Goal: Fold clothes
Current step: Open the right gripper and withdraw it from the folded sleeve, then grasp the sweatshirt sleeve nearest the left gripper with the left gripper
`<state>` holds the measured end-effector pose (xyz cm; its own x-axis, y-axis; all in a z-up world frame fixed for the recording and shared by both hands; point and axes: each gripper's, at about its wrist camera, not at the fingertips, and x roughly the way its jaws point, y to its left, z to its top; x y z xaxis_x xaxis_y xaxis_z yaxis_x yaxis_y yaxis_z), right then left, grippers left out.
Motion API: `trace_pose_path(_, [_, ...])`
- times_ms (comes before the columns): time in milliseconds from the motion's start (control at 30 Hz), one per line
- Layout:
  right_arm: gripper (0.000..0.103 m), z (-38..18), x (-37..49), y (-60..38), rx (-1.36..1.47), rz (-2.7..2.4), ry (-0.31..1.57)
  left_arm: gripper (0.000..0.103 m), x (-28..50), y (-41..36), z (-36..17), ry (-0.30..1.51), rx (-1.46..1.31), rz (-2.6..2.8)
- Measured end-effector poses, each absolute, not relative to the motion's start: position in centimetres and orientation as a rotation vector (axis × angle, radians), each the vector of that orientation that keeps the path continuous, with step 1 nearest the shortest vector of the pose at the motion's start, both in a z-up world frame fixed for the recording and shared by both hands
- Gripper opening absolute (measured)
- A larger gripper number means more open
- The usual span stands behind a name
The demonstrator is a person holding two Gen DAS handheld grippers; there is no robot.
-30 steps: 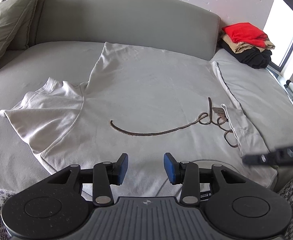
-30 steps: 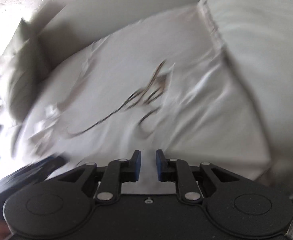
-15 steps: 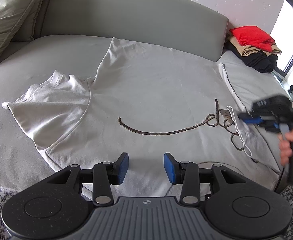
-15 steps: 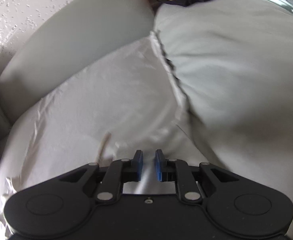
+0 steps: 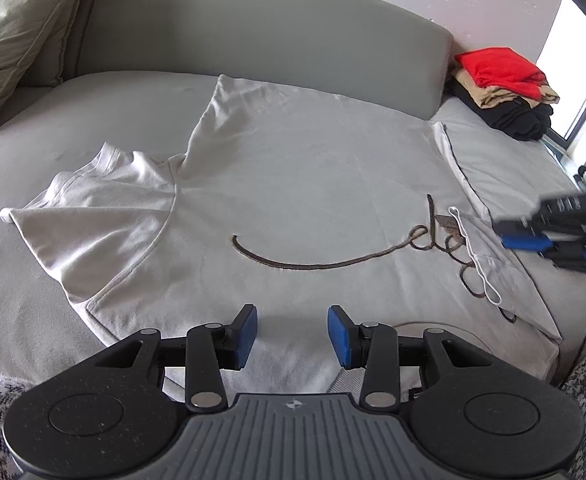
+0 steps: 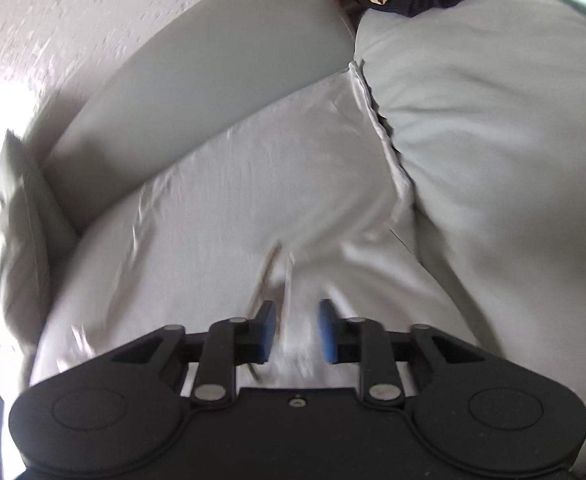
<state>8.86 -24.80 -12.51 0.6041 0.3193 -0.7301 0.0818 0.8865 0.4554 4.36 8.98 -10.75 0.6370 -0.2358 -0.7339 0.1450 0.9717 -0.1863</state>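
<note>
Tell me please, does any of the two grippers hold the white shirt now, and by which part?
Neither: the left gripper and the right gripper are both open above the white shirt.

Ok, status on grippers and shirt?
Left gripper open, empty. Right gripper open over folded sleeve. White shirt flat on sofa. Nothing in the way.

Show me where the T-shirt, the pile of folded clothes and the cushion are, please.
T-shirt (image 5: 313, 184): left wrist view, on the plain middle of its body.
Pile of folded clothes (image 5: 501, 68): left wrist view, on the red top garment.
Cushion (image 5: 17, 36): left wrist view, on its front face.
</note>
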Motion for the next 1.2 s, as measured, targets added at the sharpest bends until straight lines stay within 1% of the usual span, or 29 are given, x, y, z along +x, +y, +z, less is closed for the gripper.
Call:
trace_pose_path(33, [0.012, -12.7, 8.0, -24.6, 0.457, 0.148, 0.930, 0.038, 4.2, 8.8, -10.7, 0.851, -0.102, -0.220])
trace_pose_path(133, [0.012, -13.6, 5.8, -23.5, 0.415, 0.188, 0.967, 0.038, 3.8, 8.2, -10.8, 0.851, -0.060, -0.220])
trace_pose_path(267, [0.012, -12.8, 2.5, -21.5, 0.390, 0.314, 0.986, 0.038, 3.2, 8.1, -10.8, 0.849, -0.028, -0.210])
trace_pose_path(433, [0.012, -10.8, 0.7, -24.0, 0.374, 0.144, 0.852, 0.038, 2.9, 8.5, -10.8, 0.851, -0.033, -0.190])
trace_pose_path(467, [0.015, -10.8, 0.8, -25.0, 0.367, 0.056, 0.835, 0.038, 2.8, 8.5, -10.8, 0.850, -0.028, -0.187])
trace_pose_path(500, [0.015, -10.9, 1.0, -25.9, 0.373, -0.009, 0.829, 0.039, 2.7, 8.4, -10.8, 0.849, -0.019, -0.185])
trace_pose_path(633, [0.014, -13.4, 1.8, -27.8, 0.386, -0.137, 0.935, 0.039, 2.6, 8.1, -10.9, 0.849, 0.003, -0.182])
trace_pose_path(667, [0.009, -14.0, 1.7, -27.9, 0.372, -0.168, 0.963, 0.039, 2.6, 8.0, -10.9, 0.849, 0.008, -0.181])
trace_pose_path(700, [0.008, -14.3, 1.5, -28.0, 0.358, -0.187, 0.978, 0.039, 2.6, 7.9, -10.9, 0.849, 0.013, -0.181])
trace_pose_path(800, [0.008, -13.6, 0.7, -28.0, 0.356, -0.198, 0.996, 0.039, 2.5, 7.8, -10.9, 0.848, 0.018, -0.180])
trace_pose_path(867, [0.010, -12.8, 0.1, -27.9, 0.386, -0.170, 0.966, 0.039, 2.4, 7.7, -10.9, 0.843, 0.019, -0.181])
trace_pose_path(900, [0.010, -12.4, -0.3, -27.7, 0.408, -0.135, 0.936, 0.039, 2.3, 7.7, -10.8, 0.838, 0.018, -0.182])
trace_pose_path(967, [0.014, -11.6, -1.2, -27.4, 0.463, -0.028, 0.859, 0.039, 1.9, 7.9, -10.4, 0.813, 0.003, -0.196])
trace_pose_path(1033, [0.015, -11.3, -1.5, -26.0, 0.473, 0.096, 0.809, 0.039, 1.6, 8.1, -10.0, 0.780, -0.027, -0.230])
trace_pose_path(1133, [0.015, -11.8, -0.9, -23.1, 0.458, 0.243, 0.794, 0.035, 1.8, 8.0, -10.3, 0.809, -0.022, -0.225])
trace_pose_path(1167, [0.015, -12.2, -0.8, -22.3, 0.455, 0.270, 0.799, 0.032, 2.1, 7.8, -10.8, 0.844, -0.002, -0.199])
trace_pose_path(1200, [0.015, -12.6, -0.6, -21.6, 0.451, 0.297, 0.804, 0.027, 2.4, 7.7, -11.3, 0.878, 0.024, -0.171])
